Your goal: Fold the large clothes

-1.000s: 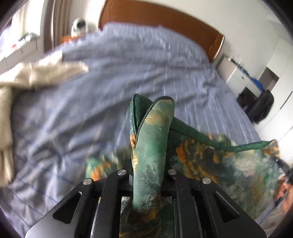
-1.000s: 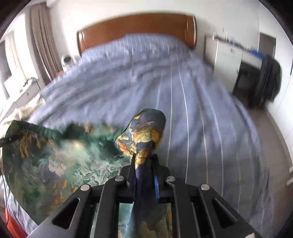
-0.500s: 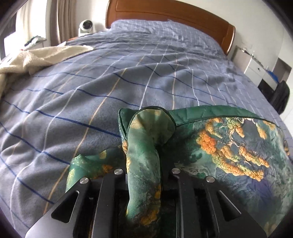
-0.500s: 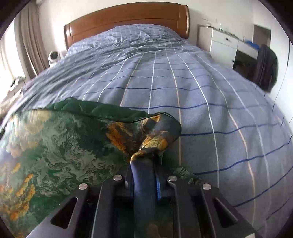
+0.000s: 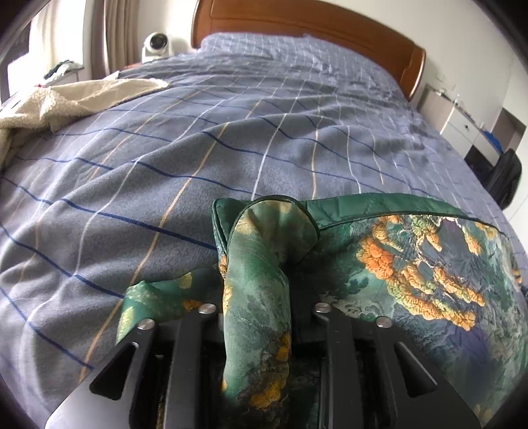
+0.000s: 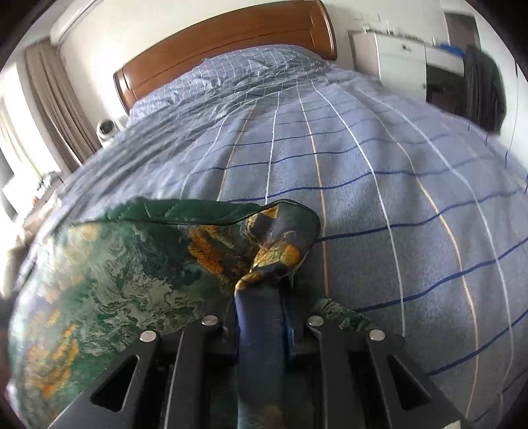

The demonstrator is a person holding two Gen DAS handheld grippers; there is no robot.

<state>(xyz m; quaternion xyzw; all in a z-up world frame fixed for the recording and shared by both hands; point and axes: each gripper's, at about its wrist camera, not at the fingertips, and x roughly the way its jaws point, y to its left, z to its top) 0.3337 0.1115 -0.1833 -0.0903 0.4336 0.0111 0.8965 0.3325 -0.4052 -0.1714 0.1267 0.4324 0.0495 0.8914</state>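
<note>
Both grippers are loosening on the corners of the glossy green garment with orange and gold print (image 5: pixel 412 264), the left gripper (image 5: pixel 257 313) parting wider than the right gripper (image 6: pixel 260 316), laying it over the blue-grey checked bedspread (image 5: pixel 165 165), with further folds seemingly waiting.

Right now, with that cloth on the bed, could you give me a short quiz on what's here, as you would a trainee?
1. True or false: the green patterned cloth is spread on the blue checked blanket.
2. In the left wrist view, what lies along the bed's left side? A) a cream fleece throw B) a red pillow C) a laptop
3. What colour and material is the headboard?

Key: 1 true; 2 A; 3 reddish-brown wood.
</note>
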